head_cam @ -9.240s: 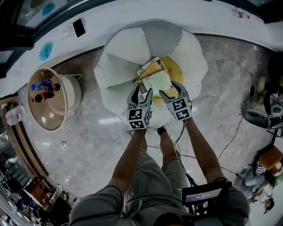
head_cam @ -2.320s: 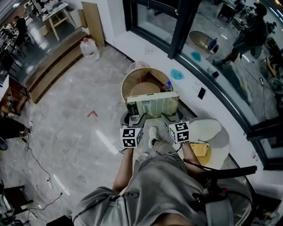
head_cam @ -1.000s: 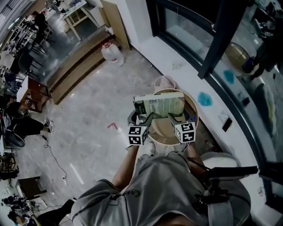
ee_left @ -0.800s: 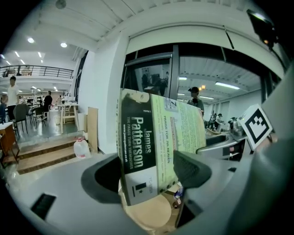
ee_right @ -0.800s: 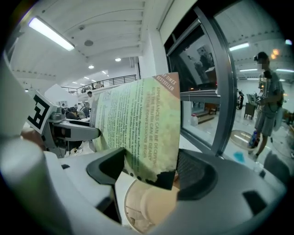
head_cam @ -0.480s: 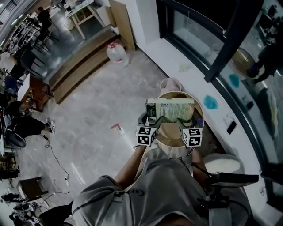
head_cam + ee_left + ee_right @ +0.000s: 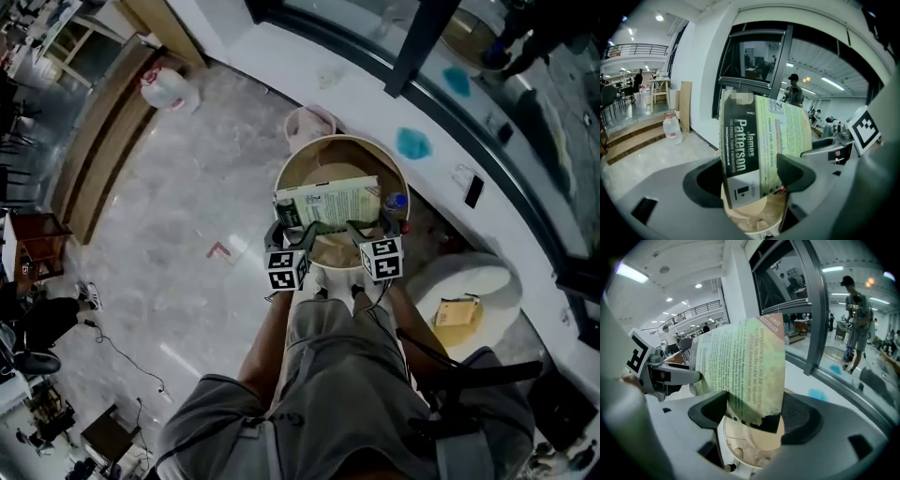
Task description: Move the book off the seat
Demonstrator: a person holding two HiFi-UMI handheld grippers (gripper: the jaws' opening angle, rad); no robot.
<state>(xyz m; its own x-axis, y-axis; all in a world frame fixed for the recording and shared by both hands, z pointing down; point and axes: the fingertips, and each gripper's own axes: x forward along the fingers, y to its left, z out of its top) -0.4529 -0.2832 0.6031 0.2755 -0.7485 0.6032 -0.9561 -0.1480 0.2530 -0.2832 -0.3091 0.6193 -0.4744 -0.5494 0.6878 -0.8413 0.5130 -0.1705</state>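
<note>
Green book [image 7: 328, 202] upright, pinched between fingers [image 7: 794, 171] of left gripper [image 7: 750, 177], right gripper [image 7: 754, 414].

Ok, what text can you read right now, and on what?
"James Patterson": spine of the book, left gripper view.
"THE PAGES TURN THEMSELVES": same spine.
"PRAISE FOR 7th HEAVEN": its cover.
"TRUTH CAN BE DEADLY": cover, right gripper view.
Finer print on the cover: too small to read.
</note>
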